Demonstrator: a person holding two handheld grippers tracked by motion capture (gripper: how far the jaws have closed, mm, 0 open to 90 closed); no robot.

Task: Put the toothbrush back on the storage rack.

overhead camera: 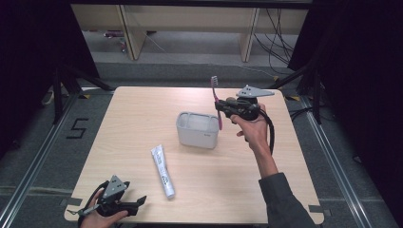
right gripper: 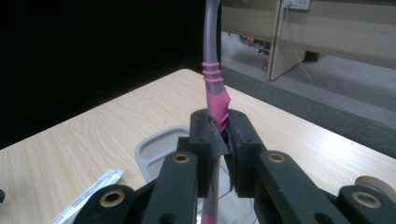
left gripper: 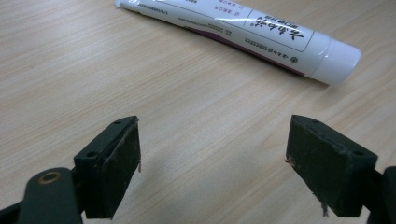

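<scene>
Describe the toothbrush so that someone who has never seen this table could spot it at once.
Start at the grey rectangular cup in the middle of the wooden table. Just right of it, the right gripper holds the toothbrush upright, bristles up. It alone is pink and grey; the toothpaste tube lies flat.

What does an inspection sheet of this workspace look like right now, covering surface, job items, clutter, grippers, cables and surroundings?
Surface: light wooden table, bare apart from the job's things.
Job's things: pink and grey toothbrush held upright, bristles up, beside and above the grey holder cup; white toothpaste tube lying flat.
Clutter: nothing seen.
Grippers: right gripper shut on the toothbrush handle; left gripper open, resting near the table's front edge, jaws facing the tube.
Cables: black cable trails from the right gripper; loose wires on the floor behind.
Surroundings: dark curtains, wooden furniture legs, floor mark 5.
</scene>
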